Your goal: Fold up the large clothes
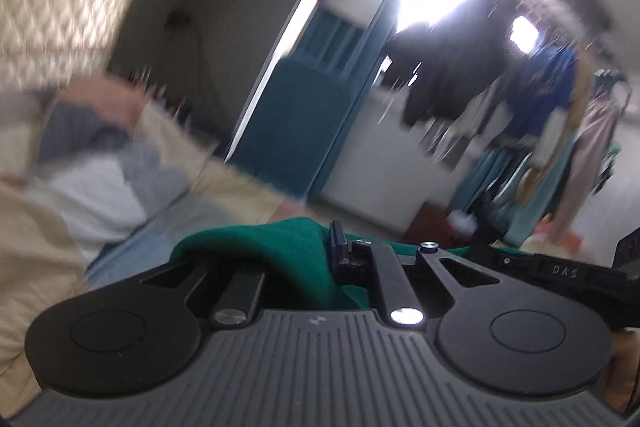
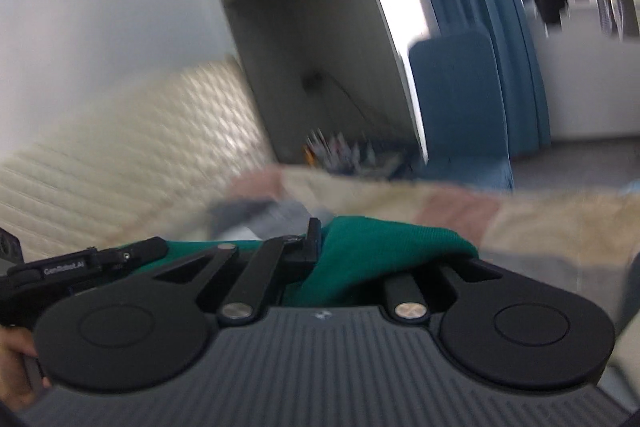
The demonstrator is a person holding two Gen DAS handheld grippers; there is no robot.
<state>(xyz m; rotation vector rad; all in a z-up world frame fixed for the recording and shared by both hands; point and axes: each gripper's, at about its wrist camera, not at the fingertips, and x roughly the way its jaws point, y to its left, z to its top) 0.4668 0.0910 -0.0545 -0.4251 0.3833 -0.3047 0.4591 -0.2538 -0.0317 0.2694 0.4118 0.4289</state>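
Observation:
A green garment (image 1: 280, 247) is pinched in my left gripper (image 1: 326, 251); the cloth drapes over and hides the left finger, and only the right fingertip (image 1: 338, 239) shows. The same green garment (image 2: 380, 251) is pinched in my right gripper (image 2: 320, 247), hiding its right finger. Both grippers hold the cloth raised above a bed. The right gripper's body (image 1: 560, 271) shows at the right of the left wrist view, and the left gripper's body (image 2: 80, 263) at the left of the right wrist view. Both views are motion-blurred.
A bed with a beige and pink quilt (image 2: 500, 211) lies below, with a pile of grey and white clothes (image 1: 104, 179) on it. A quilted cream headboard (image 2: 140, 147) stands behind. A rack of hanging clothes (image 1: 540, 115) and blue curtains (image 2: 500, 67) stand further back.

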